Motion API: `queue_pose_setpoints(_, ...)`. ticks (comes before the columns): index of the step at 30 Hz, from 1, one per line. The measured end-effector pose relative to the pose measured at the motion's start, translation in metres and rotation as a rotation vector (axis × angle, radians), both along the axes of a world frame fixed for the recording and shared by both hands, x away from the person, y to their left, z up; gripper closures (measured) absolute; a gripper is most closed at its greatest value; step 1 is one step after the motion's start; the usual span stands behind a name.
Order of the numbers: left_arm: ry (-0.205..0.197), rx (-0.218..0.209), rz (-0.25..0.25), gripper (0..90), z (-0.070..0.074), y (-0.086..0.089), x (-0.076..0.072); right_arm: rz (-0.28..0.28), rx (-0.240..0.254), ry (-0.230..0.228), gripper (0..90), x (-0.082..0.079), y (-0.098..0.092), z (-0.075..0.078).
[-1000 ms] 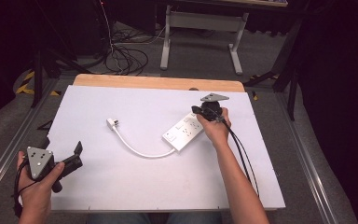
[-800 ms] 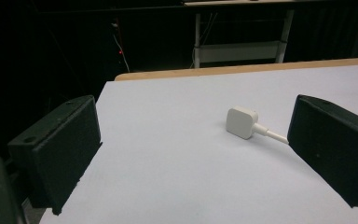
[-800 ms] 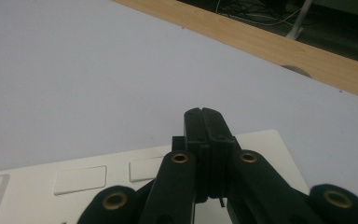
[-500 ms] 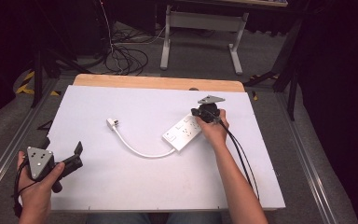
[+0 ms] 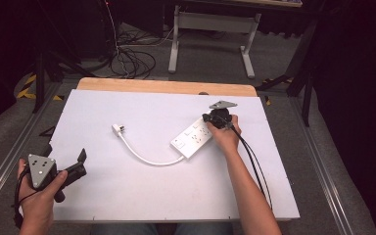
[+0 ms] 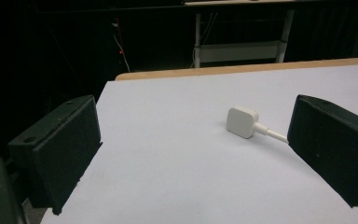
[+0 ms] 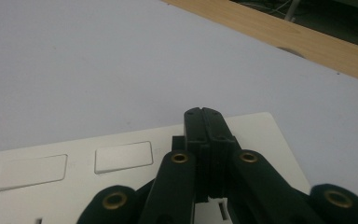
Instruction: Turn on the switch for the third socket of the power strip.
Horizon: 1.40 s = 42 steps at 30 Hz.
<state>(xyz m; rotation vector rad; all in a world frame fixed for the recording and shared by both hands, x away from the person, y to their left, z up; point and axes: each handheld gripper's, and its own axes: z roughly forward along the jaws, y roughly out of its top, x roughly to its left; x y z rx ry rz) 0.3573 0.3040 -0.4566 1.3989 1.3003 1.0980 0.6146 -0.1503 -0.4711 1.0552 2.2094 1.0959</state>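
High view: white counter (image 5: pixel 142 196) with a wood strip along its far edge, grey floor around it, a tangle of dark cables (image 5: pixel 127 61) on the floor beyond, plus a grey metal stand (image 5: pixel 210 29) further back. On the counter, right of centre, a white power strip (image 5: pixel 192 138) lies flat and angled, its far end toward the right hand (image 5: pixel 225 139). Its white cord (image 5: pixel 144 157) leaves the near end, curves left and ends in a white plug (image 5: pixel 117 129) lying near the counter's middle, well apart from both grippers. Right gripper (image 5: pixel 214 119) sits at the far end of the strip, grey plate on top, cable trailing back along the forearm. Right gripper view: jaws pressed together with no gap, tips down over the top face of the strip (image 7: pixel 121 172) near its end, two rectangular recesses just to the left; nothing visible between the jaws, cannot tell if the tips actually touch the plastic. Left gripper (image 5: pixel 81 164) is held in the left hand (image 5: pixel 39 198) at the near left corner of the counter, pointing across toward the middle. Left gripper view: jaws spread wide apart, holding nothing, hovering just above the counter surface (image 6: pixel 177 177); the plug (image 6: pixel 242 122) lies ahead between them, closer to the right jaw, with its cord running off behind that jaw.
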Motion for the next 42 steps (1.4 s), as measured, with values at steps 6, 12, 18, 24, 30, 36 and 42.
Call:
queue_pose_setpoints(6, 0.004, 0.000, -0.003, 3.3, 0.000, -0.001, 0.000, 0.008, -0.003, -0.006, 90.0, -0.001, 0.002, 0.000)
queue_pose_setpoints(12, 0.007, 0.006, -0.009, 3.3, 0.000, -0.001, 0.002, 0.004, -0.005, -0.019, 90.0, -0.001, 0.003, -0.002)
queue_pose_setpoints(18, 0.004, 0.003, -0.010, 3.3, 0.000, -0.001, 0.001, 0.023, -0.015, -0.043, 90.0, -0.005, 0.008, -0.006)
queue_pose_setpoints(24, 0.001, 0.001, -0.010, 3.3, 0.001, -0.001, 0.000, 0.027, -0.085, -0.078, 90.0, -0.010, 0.015, -0.005)
queue_pose_setpoints(30, 0.004, 0.001, -0.012, 3.3, 0.001, -0.001, 0.000, 0.025, -0.059, -0.070, 90.0, -0.009, 0.013, -0.006)
queue_pose_setpoints(36, 0.004, -0.003, -0.010, 3.3, 0.001, -0.001, 0.001, 0.024, -0.053, -0.073, 90.0, -0.010, 0.012, -0.006)
queue_pose_setpoints(42, -0.004, -0.004, -0.011, 3.3, 0.001, -0.001, -0.001, 0.022, -0.048, -0.074, 90.0, -0.010, 0.012, -0.007)
